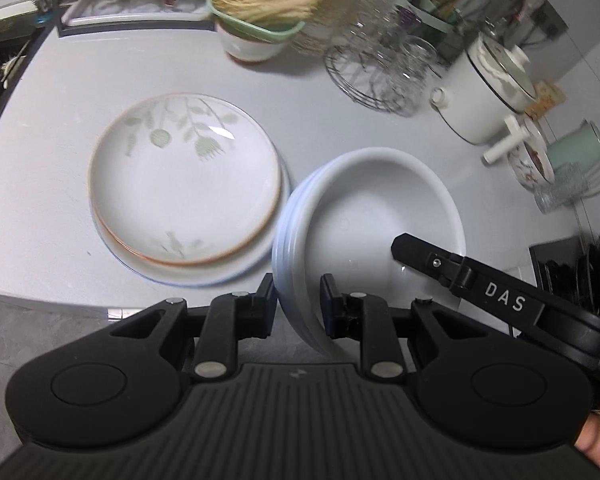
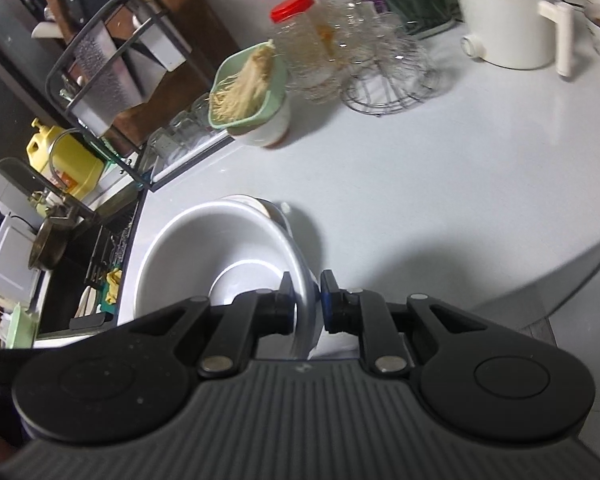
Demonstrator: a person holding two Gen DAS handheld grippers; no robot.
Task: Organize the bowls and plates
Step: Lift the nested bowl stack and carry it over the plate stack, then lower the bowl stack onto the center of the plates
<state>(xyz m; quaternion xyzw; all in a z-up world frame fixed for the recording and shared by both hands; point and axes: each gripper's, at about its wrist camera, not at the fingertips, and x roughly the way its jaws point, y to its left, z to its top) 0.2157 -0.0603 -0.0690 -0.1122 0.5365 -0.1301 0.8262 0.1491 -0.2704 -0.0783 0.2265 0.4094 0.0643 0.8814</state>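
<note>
The left gripper [image 1: 298, 300] is clamped on the near wall of the bowl stack [image 1: 364, 216]: one pad sits outside the rim, the other inside. The right gripper [image 2: 306, 300] is also nearly closed, and it pinches the opposite rim of the same stack [image 2: 220, 256]. In the left wrist view its black finger [image 1: 432, 260] reaches into the top bowl from about 4 o'clock. So both hands carry the stack together, one on each side. The stack looks tilted and lifted off the counter [image 1: 60, 120], although I cannot see its foot clearly.

The relation that matters is where the stack goes next. In the left view the plates [image 1: 184, 184] lie flat on the counter just beside the bowls, at about 10 o'clock from the left gripper. The top plate has a leaf pattern and a brown rim, and a wider white plate is under it. The bowls' left edge comes very close to the plates' right edge; if they touch, I cannot tell.

Farther, at 12 o'clock, a green basket [image 1: 256, 0] stands on another bowl, and a wire rack [image 1: 380, 76] is at about 1 o'clock. I judge that the stack should be set down beside the plates, with both hands kept level.
</note>
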